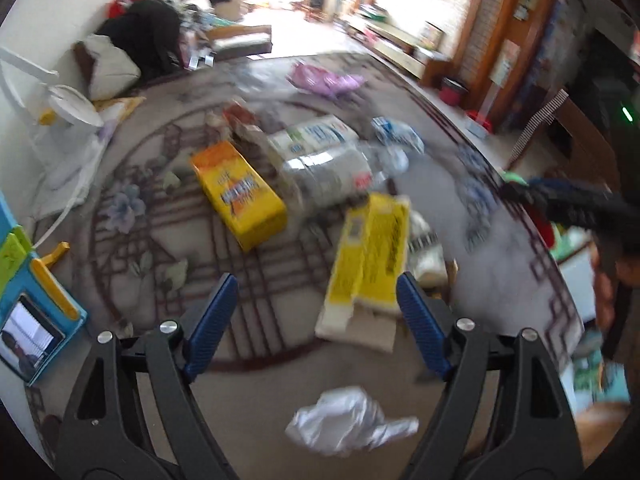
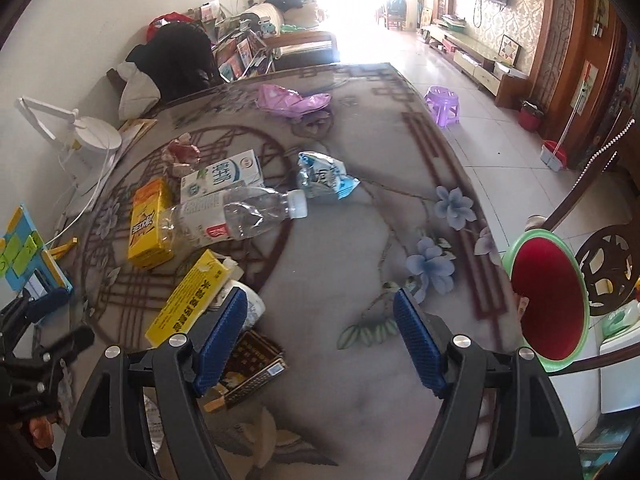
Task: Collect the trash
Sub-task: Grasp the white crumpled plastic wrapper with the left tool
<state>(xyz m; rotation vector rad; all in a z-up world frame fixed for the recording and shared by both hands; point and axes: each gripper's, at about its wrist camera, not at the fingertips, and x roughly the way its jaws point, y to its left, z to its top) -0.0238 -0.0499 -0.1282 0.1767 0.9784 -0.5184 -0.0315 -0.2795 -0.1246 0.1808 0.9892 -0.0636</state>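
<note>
On your floral counter (image 2: pixel 360 380): white desk lamp (image 2: pixel 96 140) at left. Beyond: purple stool (image 2: pixel 442 106) on the tiled floor (image 2: pixel 500 148).

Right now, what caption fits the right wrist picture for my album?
Open right gripper hovers over a table littered with a plastic bottle, yellow boxes and wrappers.

Two yellow cartons (image 2: pixel 151 225) (image 2: pixel 185 298), one plastic bottle (image 2: pixel 236 216)

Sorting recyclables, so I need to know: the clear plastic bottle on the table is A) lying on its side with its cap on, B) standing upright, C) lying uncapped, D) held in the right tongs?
A: the clear plastic bottle lies on its side, white cap on, untouched by either tongs.
</note>
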